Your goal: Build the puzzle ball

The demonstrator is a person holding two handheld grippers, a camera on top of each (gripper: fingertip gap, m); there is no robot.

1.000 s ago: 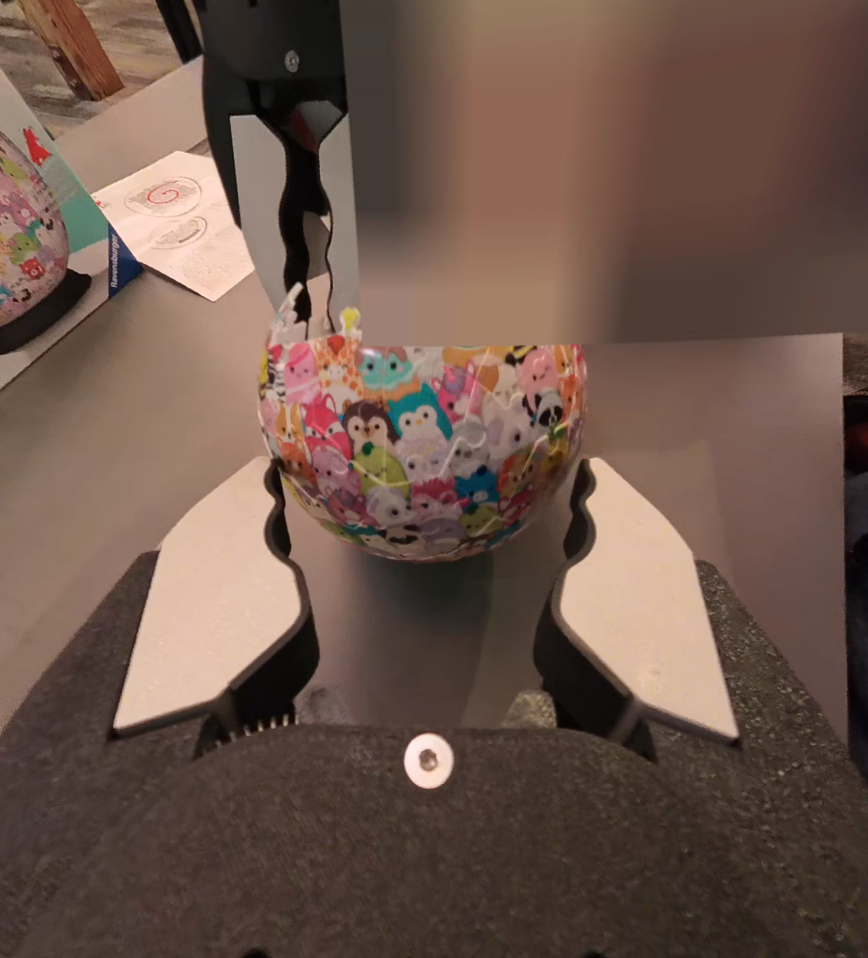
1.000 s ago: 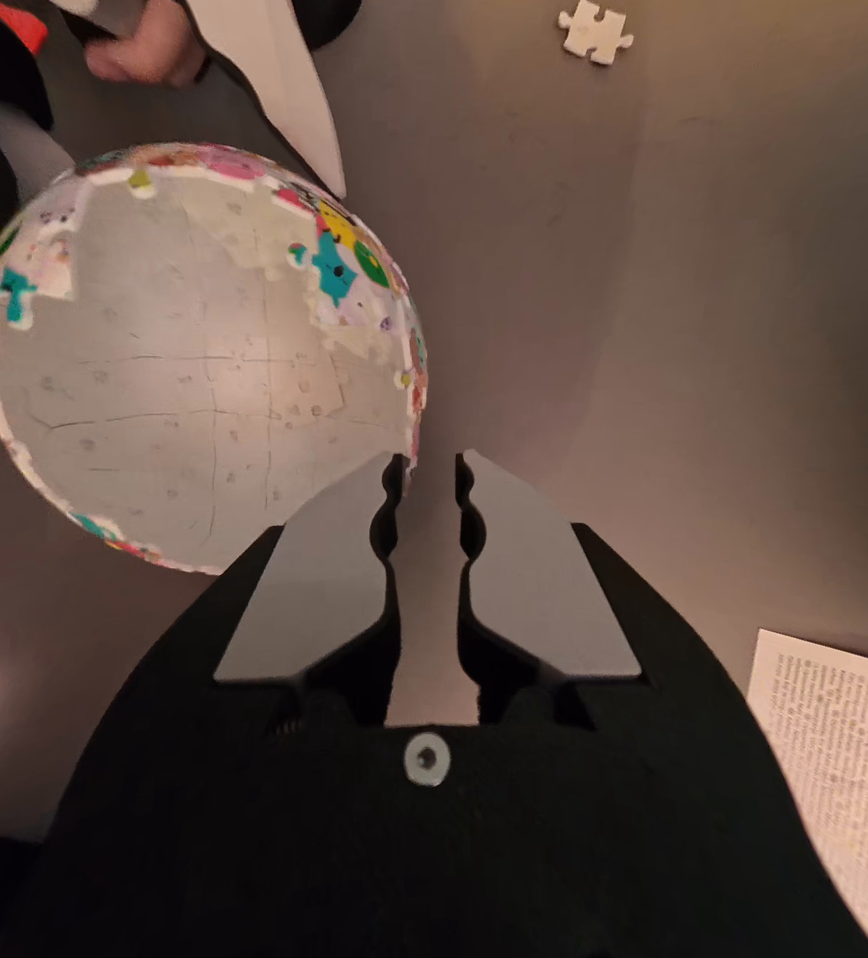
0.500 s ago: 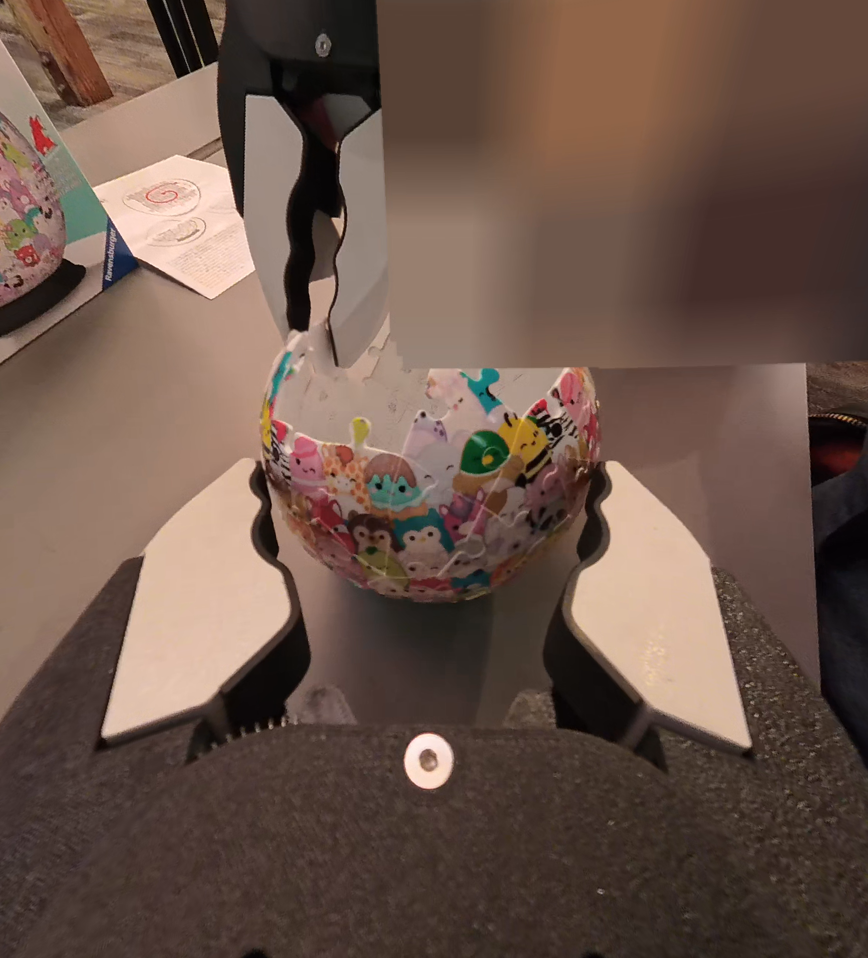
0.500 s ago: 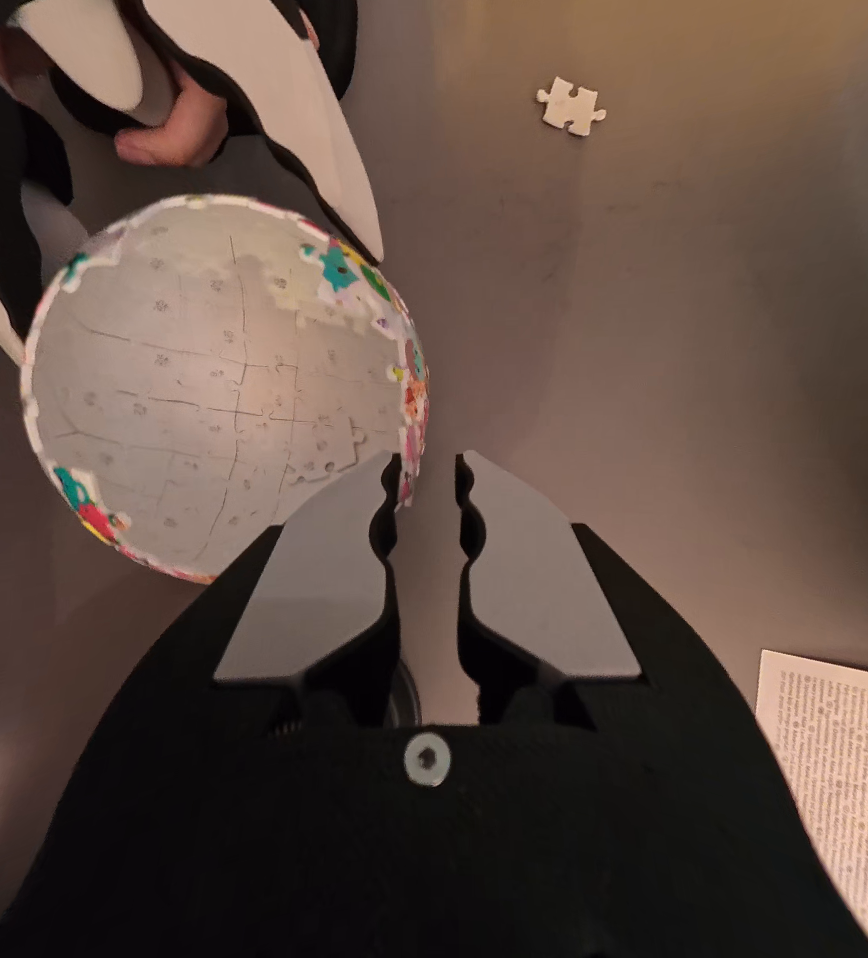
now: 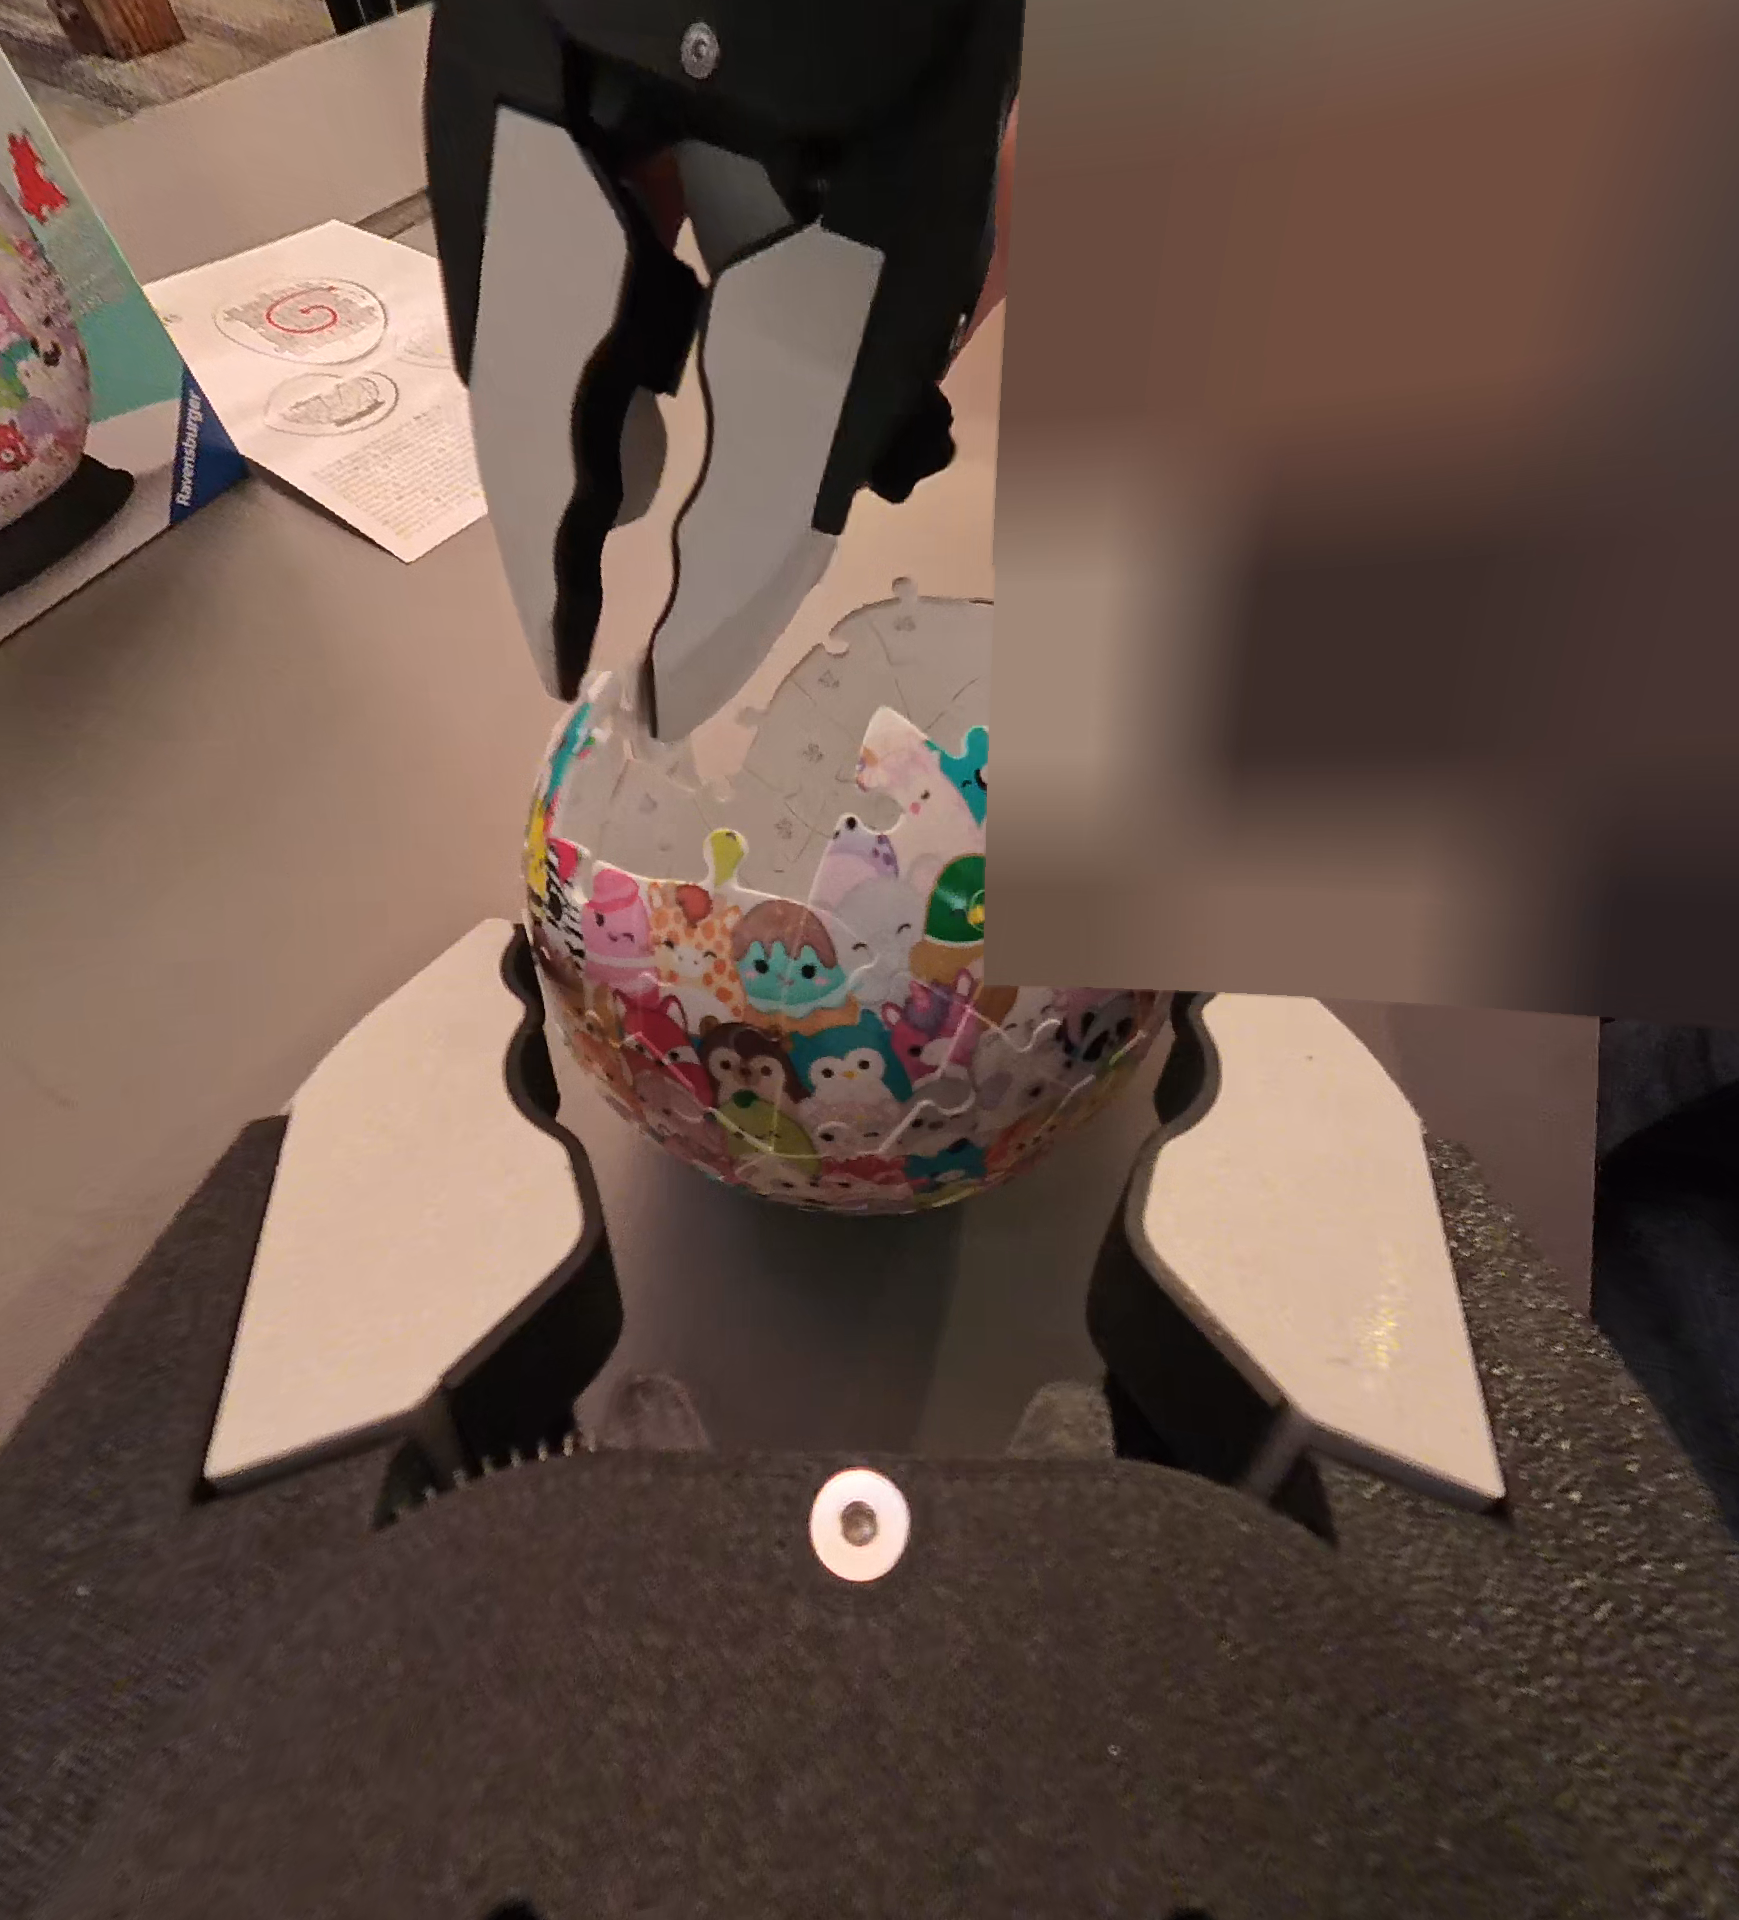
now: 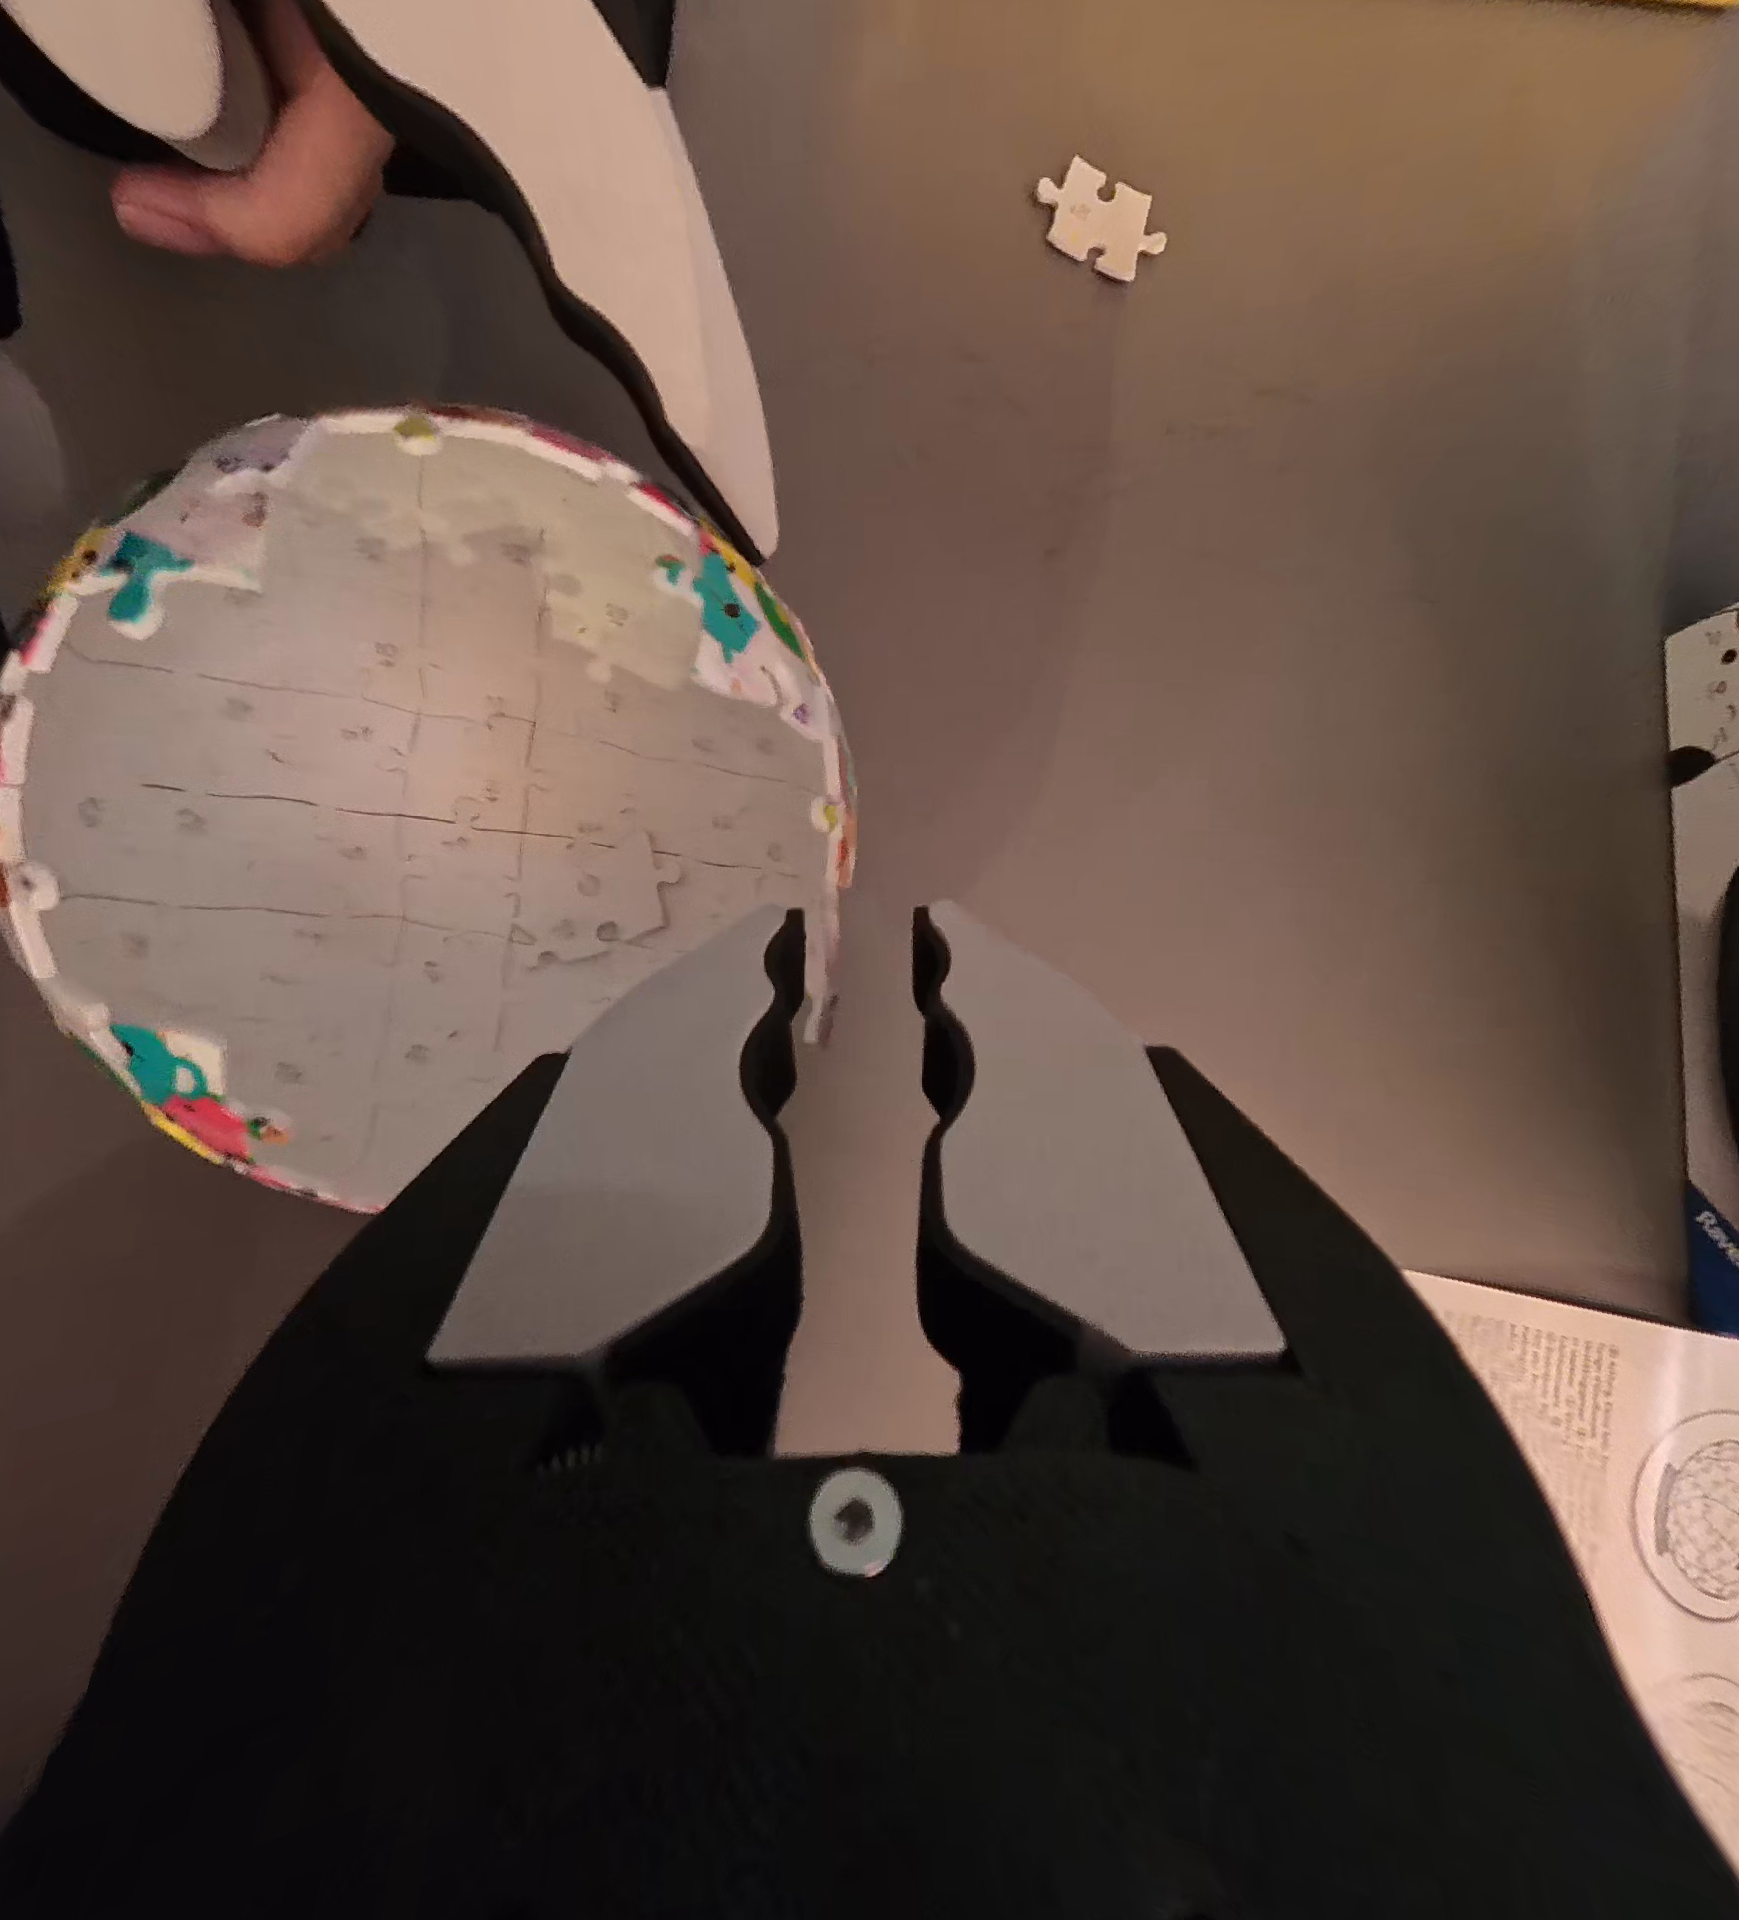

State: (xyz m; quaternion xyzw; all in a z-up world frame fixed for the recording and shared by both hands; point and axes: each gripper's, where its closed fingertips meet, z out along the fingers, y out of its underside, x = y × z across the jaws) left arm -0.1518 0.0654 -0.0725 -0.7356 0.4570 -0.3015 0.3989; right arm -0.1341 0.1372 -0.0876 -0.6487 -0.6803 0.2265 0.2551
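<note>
The puzzle ball, a half-built shell, sits on the desk between the left gripper's wide-apart fingers, which flank its sides; actual contact is unclear. Over the last second it has tipped, showing more of its pale inside. The right gripper has its fingers nearly together, pinching the rim piece between the tips. Probably the shell is being turned for the next piece. A loose piece lies well beyond the right fingers.
</note>
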